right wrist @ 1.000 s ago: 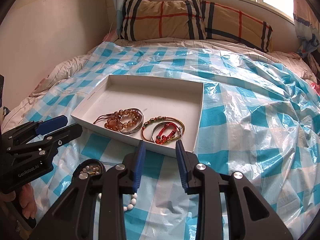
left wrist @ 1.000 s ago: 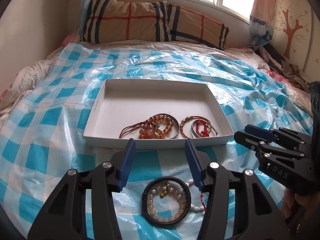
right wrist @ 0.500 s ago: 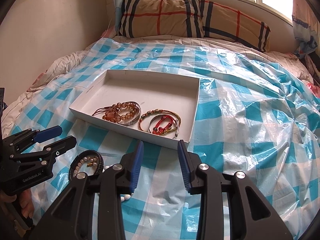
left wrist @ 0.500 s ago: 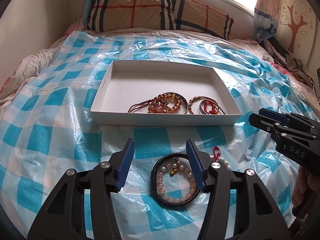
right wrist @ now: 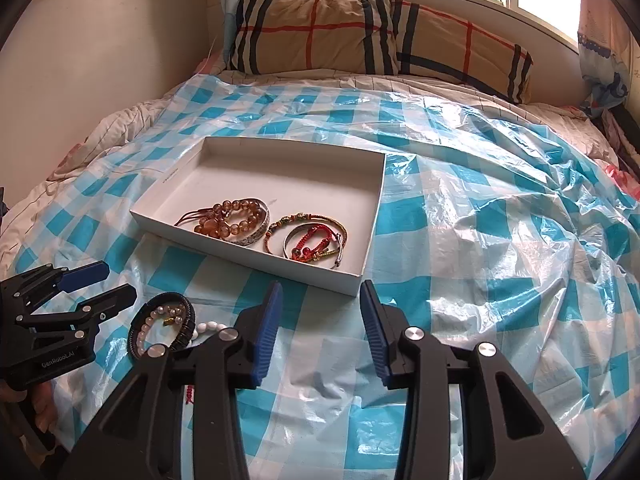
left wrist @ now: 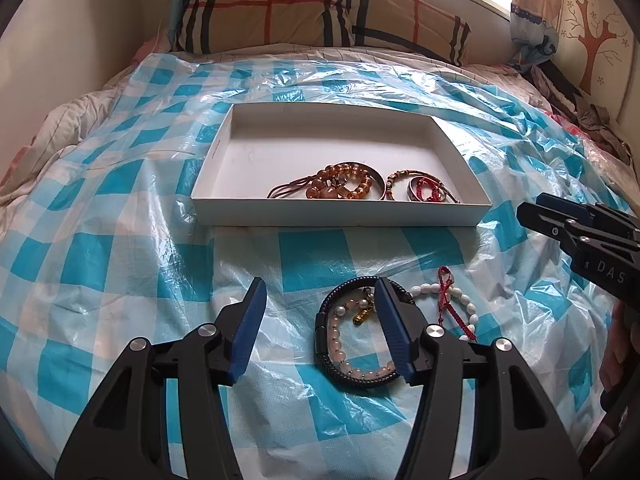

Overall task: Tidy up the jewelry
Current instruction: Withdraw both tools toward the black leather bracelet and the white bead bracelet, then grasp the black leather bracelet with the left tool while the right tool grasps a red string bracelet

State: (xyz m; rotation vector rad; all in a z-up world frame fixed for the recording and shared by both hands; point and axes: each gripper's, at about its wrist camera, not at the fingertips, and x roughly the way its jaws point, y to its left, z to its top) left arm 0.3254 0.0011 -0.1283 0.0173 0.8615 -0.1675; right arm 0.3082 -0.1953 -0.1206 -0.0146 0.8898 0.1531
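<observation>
Two opening, empty grippers (left wrist: 318, 308) (right wrist: 320, 312); lower-centre black braided cord bracelet (left wrist: 325, 344) looks light, floppy: pinch its left arc.

Bed (left wrist: 80, 128) under a checked plastic sheet (left wrist: 132, 240) (crinkled), bearing a white tray (left wrist: 340, 212), loose bracelets (left wrist: 356, 344) and pillows (left wrist: 320, 12)
</observation>
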